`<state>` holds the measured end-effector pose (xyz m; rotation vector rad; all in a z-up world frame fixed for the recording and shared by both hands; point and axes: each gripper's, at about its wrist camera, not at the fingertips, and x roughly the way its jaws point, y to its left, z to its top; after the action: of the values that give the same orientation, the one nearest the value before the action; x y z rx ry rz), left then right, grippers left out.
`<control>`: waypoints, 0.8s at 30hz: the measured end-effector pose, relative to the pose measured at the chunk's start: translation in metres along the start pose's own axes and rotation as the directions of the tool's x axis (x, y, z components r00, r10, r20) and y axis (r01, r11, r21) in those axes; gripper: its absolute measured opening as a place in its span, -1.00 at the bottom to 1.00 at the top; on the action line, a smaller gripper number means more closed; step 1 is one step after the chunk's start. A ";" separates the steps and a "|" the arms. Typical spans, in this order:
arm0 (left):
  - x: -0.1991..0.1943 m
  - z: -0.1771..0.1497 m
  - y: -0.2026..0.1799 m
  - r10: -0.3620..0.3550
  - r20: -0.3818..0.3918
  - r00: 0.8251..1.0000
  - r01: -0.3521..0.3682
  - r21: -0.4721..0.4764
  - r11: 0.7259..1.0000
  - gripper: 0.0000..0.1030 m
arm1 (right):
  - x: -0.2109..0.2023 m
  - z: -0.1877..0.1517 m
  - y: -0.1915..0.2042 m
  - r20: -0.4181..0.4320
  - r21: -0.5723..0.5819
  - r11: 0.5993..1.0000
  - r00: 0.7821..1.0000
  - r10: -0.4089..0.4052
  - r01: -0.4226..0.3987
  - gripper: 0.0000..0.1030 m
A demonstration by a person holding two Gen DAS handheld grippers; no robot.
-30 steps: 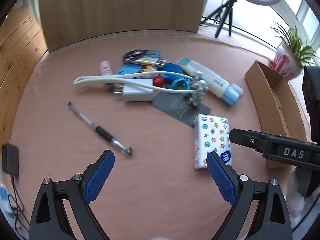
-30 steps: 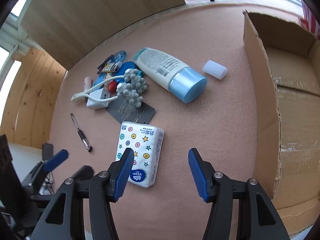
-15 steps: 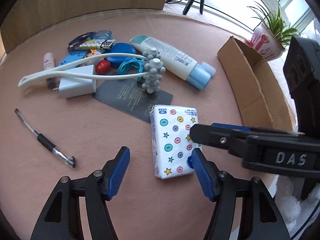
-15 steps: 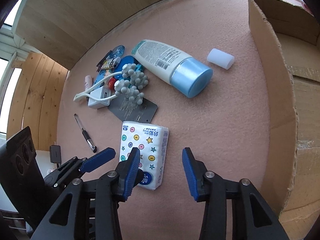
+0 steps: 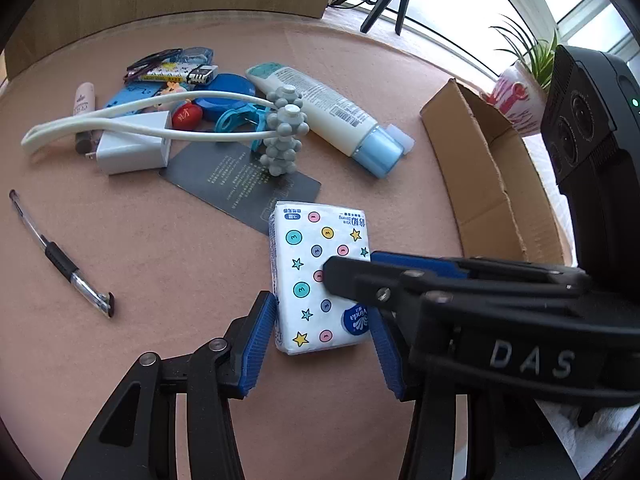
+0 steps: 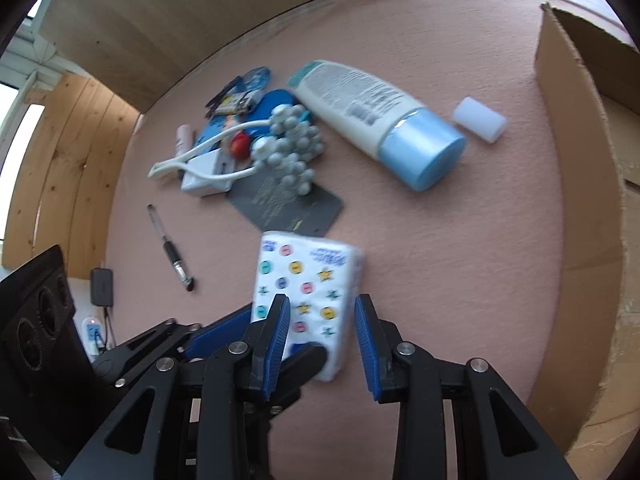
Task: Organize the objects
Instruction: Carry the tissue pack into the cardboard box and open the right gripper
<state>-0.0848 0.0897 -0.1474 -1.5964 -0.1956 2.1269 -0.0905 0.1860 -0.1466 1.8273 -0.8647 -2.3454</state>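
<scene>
A white tissue pack printed with coloured dots and stars lies flat on the pink mat. My left gripper straddles its near end, with both blue pads against its long sides. My right gripper reaches in from the right and crosses over the pack, one black finger lying above its top face. In the right wrist view the tissue pack is blurred and runs under the right gripper. That gripper's jaws stand narrowly apart above the pack, holding nothing. A blue pad of the left gripper's fingers shows beside it.
An open cardboard box stands to the right. Beyond the pack lie a dark card, a grey ball massager, a lotion tube, a white charger and small items. A pen lies left, and a potted plant stands at far right.
Both grippers have moved in onto the tissue pack. The left jaws narrowed from wide open to the pack's sides, and the right jaws also narrowed while crossing over the pack.
</scene>
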 end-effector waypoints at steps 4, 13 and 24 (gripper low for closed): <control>-0.007 -0.003 -0.010 0.027 0.024 0.999 -0.027 0.033 0.999 -0.02 | -0.003 -0.003 0.005 0.014 -0.023 0.999 0.999 -0.031 0.031 -0.40; -0.043 0.002 -0.049 0.022 0.117 0.993 -0.029 0.063 0.998 -0.06 | -0.053 -0.005 0.000 0.096 -0.056 0.998 0.995 -0.013 0.018 -0.40; -0.032 0.026 -0.144 -0.055 0.153 0.987 0.025 0.188 0.982 -0.06 | -0.131 -0.013 -0.057 0.222 0.027 0.998 0.973 -0.063 0.058 -0.40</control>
<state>-0.0621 0.2064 -0.0557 -1.3093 -0.0766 2.1719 -0.0225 0.2763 -0.0583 1.6414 -0.8680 -2.6281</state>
